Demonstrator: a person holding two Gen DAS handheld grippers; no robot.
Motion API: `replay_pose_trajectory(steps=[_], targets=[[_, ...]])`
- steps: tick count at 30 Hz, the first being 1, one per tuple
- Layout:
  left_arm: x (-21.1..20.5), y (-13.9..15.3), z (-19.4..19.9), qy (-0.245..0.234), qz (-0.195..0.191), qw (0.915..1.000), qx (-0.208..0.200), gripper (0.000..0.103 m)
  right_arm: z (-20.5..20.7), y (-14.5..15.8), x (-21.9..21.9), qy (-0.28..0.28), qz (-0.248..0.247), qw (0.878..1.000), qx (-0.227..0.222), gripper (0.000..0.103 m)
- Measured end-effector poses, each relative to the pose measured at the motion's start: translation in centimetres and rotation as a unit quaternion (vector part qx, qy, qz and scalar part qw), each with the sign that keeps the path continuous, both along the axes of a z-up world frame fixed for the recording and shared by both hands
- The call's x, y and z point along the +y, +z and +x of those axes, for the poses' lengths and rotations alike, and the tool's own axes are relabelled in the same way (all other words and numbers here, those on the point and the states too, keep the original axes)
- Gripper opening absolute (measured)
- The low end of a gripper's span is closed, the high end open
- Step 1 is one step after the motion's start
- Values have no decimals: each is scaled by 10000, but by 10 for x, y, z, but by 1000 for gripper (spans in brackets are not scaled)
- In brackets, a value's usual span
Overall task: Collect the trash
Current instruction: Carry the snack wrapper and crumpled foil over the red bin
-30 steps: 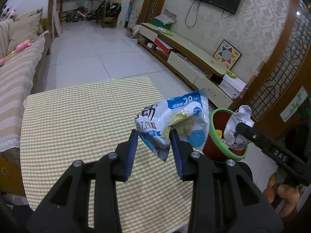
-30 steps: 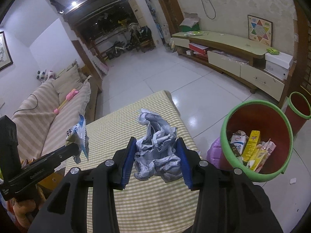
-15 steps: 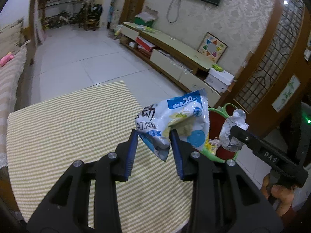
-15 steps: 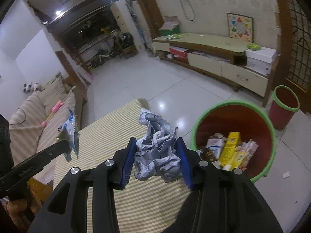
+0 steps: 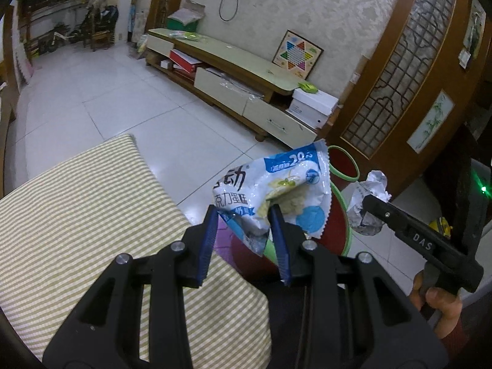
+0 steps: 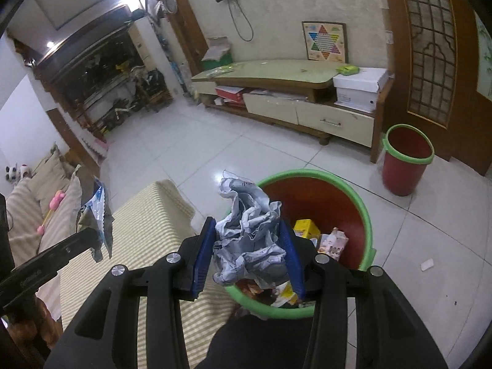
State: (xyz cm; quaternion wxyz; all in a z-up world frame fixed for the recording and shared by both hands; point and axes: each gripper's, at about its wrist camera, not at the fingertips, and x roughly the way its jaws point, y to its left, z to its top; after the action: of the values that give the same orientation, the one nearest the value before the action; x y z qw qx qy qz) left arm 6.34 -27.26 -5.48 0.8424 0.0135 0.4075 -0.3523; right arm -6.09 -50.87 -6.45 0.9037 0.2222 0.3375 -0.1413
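My left gripper (image 5: 243,212) is shut on a blue and white snack wrapper (image 5: 276,184), held past the edge of the striped table cloth (image 5: 92,215). In the right wrist view my right gripper (image 6: 247,224) is shut on a crumpled ball of grey-white paper (image 6: 246,240), which hangs over the near rim of a red bin with a green rim (image 6: 367,215). Cartons and wrappers (image 6: 306,227) lie inside the bin. The left wrist view shows the same bin (image 5: 336,224) just behind the wrapper, with the paper (image 5: 367,206) to its right.
A second, smaller red bin (image 6: 406,160) stands by the wooden door. A low TV cabinet (image 6: 276,77) runs along the far wall. A sofa (image 6: 37,190) is at the left. A white scrap (image 6: 426,264) lies on the tiled floor.
Both grippers have swung from above the table toward the bin, each keeping its load. The paper now hangs over the bin's rim and the wrapper is off the table edge.
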Motion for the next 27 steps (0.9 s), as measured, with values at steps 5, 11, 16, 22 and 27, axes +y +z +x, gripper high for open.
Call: replay_pose_trajectory(steps=[5, 11, 16, 22, 27], targets=[[-14, -8, 2, -114, 73, 9999, 81, 33, 3, -7, -9, -63, 77, 9999, 19, 42], [-28, -20, 5, -212, 145, 9994, 228, 33, 8, -15, -16, -118, 135, 9998, 58, 42], [-41, -29, 10, -291, 186, 9988, 337, 33, 8, -22, -24, -212, 217, 9995, 126, 42], [-56, -40, 15, -395, 190, 9978, 487, 33, 6, -29, -32, -309, 242, 9991, 182, 42], [-72, -44, 17, -551, 249, 9970, 481, 33, 5, -34, -37, -374, 270, 9987, 228, 42]])
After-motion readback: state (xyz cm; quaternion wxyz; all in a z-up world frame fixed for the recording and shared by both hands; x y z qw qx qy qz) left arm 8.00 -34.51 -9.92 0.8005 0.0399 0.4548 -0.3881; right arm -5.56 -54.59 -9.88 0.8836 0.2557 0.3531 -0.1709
